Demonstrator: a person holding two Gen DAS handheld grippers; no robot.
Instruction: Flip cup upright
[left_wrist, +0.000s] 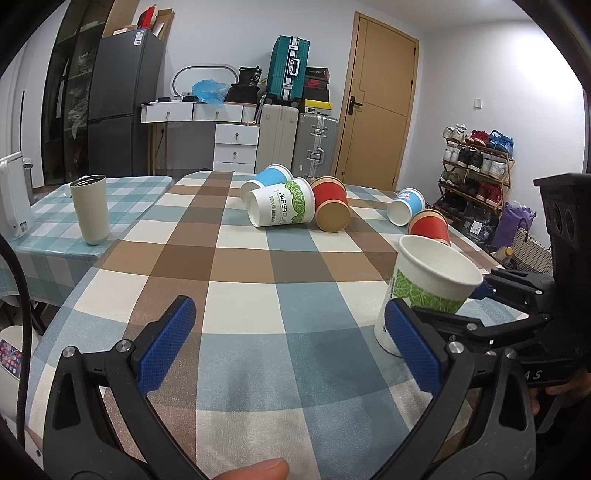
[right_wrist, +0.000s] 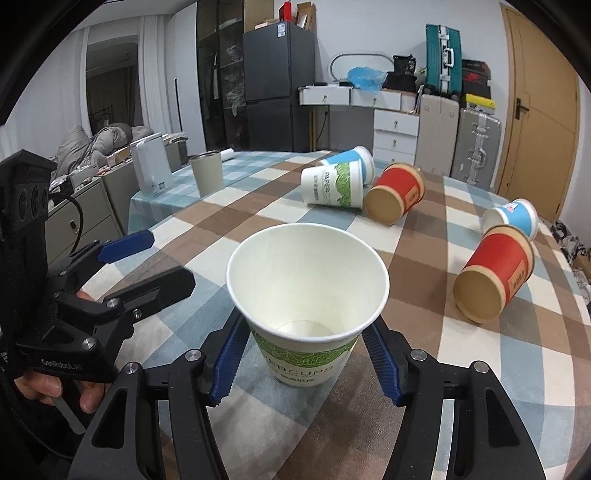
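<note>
A white paper cup with green leaf print (right_wrist: 306, 295) stands upright on the checked tablecloth, mouth up. My right gripper (right_wrist: 304, 360) is shut on its lower body, one blue pad on each side. In the left wrist view the same cup (left_wrist: 428, 284) is at the right, held by the right gripper (left_wrist: 439, 306). My left gripper (left_wrist: 291, 343) is open and empty over the cloth to the left of the cup; it also shows in the right wrist view (right_wrist: 162, 258).
Several cups lie on their sides farther back: a white-green one (left_wrist: 280, 201), a blue one (left_wrist: 267, 179), a red one (left_wrist: 330, 206), a small blue one (left_wrist: 406, 205) and a red one (right_wrist: 495, 273). A beige tumbler (left_wrist: 90, 208) and a white kettle (right_wrist: 151, 170) stand on the left table.
</note>
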